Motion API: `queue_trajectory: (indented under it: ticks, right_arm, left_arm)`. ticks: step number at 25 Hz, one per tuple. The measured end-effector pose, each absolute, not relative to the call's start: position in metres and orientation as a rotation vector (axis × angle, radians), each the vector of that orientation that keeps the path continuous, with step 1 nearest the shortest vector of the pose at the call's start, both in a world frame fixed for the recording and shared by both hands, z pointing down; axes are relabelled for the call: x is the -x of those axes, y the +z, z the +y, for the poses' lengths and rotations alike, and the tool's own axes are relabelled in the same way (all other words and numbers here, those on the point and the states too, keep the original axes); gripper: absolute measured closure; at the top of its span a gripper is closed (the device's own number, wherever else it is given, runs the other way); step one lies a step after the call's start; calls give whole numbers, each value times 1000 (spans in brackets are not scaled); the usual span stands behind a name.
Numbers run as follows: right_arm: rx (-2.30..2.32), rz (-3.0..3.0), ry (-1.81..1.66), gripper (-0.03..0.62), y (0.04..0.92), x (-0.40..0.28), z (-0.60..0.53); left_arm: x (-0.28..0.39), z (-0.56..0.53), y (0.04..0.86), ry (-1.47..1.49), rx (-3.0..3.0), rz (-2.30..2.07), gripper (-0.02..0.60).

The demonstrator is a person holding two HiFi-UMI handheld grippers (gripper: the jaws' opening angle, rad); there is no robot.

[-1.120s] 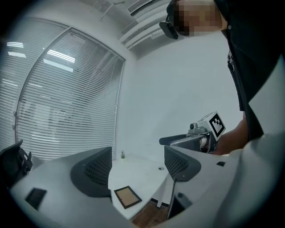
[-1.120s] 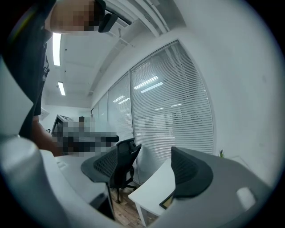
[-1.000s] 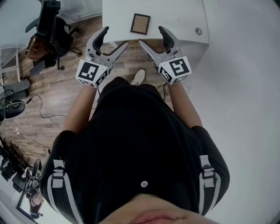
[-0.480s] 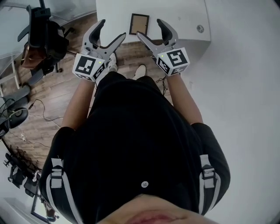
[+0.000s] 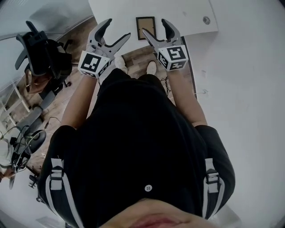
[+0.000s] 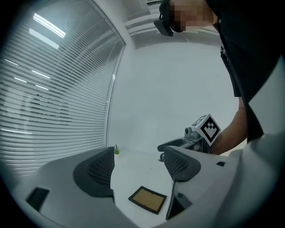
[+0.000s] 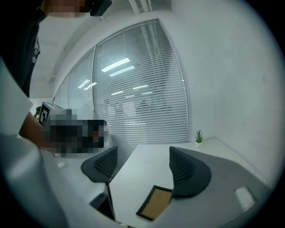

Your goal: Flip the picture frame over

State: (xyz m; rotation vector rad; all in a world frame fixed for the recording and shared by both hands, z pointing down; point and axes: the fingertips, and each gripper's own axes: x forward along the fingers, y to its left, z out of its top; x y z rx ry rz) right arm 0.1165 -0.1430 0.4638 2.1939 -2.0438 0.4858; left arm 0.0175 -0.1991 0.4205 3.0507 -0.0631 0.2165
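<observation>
Closing in, my left gripper (image 5: 116,29) and right gripper (image 5: 155,26), fingers (image 6: 94,171) apart and empty, now flank the picture frame (image 5: 145,27), ready to grasp.

Left gripper (image 5: 118,28), right gripper (image 5: 154,26) — nearer frame (image 5: 146,24)

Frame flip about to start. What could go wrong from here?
1. The frame lies flat on the table. The open left tool and right tool may find no edge to grip and just push it.
2. It sits near the table's near edge, so a pull could drag it off.
</observation>
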Motion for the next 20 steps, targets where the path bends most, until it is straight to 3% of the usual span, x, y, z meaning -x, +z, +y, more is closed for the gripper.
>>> queue_trajectory:
  ticks: [20]
  right_arm:
    - [-2222, -1611, 886, 239, 621, -99, -166]
  left_arm:
    - [-34, -234, 495, 304, -2989, 129, 230]
